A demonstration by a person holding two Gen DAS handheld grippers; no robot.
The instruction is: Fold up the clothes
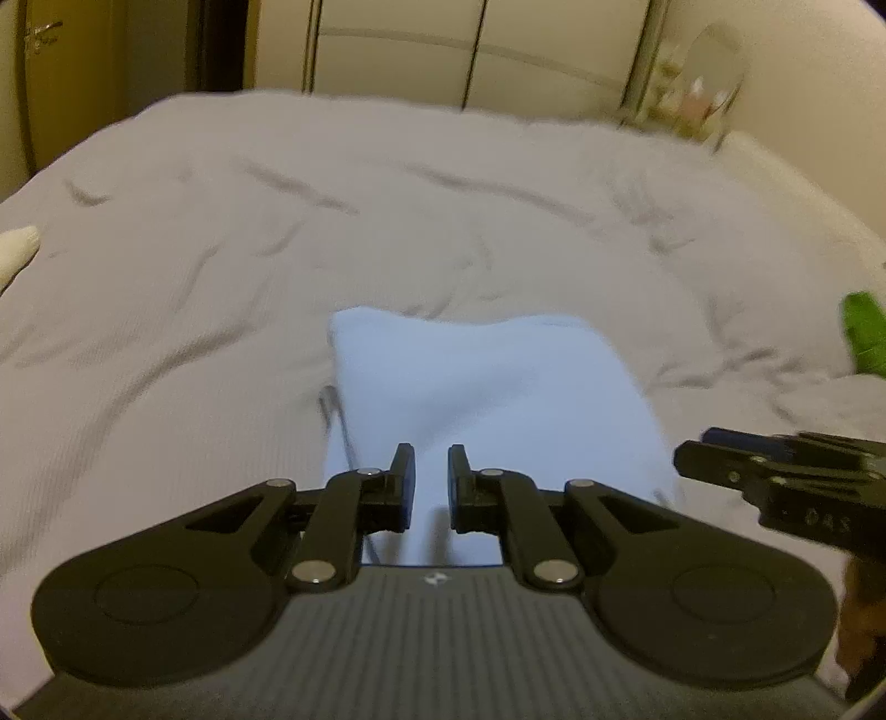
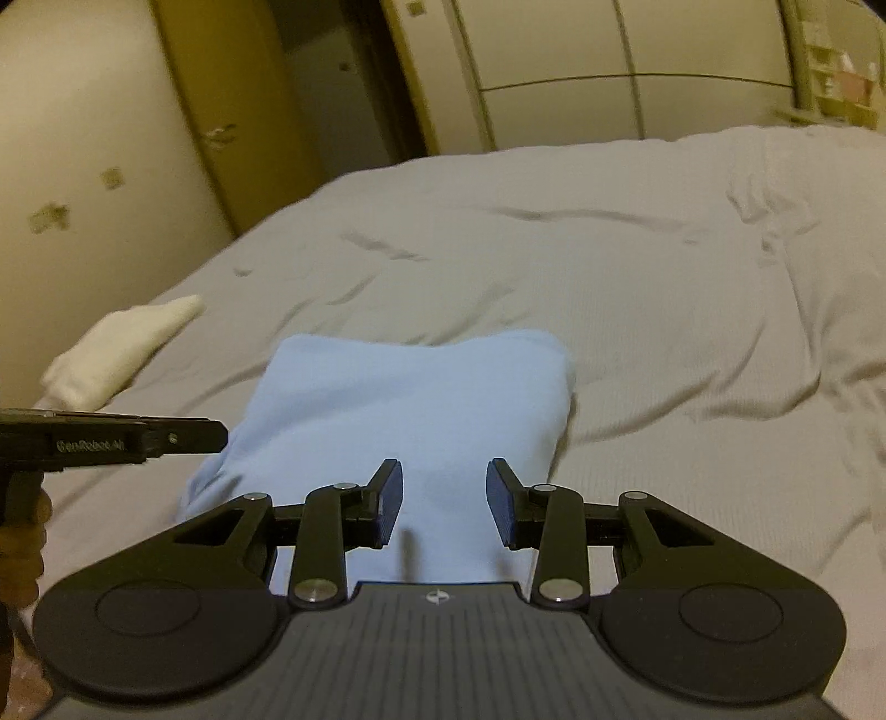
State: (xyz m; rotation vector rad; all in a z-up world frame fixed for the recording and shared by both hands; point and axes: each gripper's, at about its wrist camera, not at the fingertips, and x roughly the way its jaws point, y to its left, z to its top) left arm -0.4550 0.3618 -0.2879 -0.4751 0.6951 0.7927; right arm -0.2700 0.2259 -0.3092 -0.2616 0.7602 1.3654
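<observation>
A folded light blue garment (image 1: 487, 399) lies on the grey bed cover (image 1: 277, 249); it also shows in the right wrist view (image 2: 410, 410). My left gripper (image 1: 431, 471) hovers over the garment's near edge, its jaws a small gap apart and empty. My right gripper (image 2: 443, 493) is open and empty above the garment's near part. The right gripper shows side-on at the right of the left wrist view (image 1: 686, 459). The left gripper shows at the left of the right wrist view (image 2: 221, 435).
A folded white cloth (image 2: 122, 343) lies near the bed's left edge; its tip shows in the left wrist view (image 1: 16, 249). A green item (image 1: 866, 332) lies at the right. Wardrobe doors (image 1: 470, 50) and a door (image 2: 332, 83) stand behind the bed (image 2: 664, 277).
</observation>
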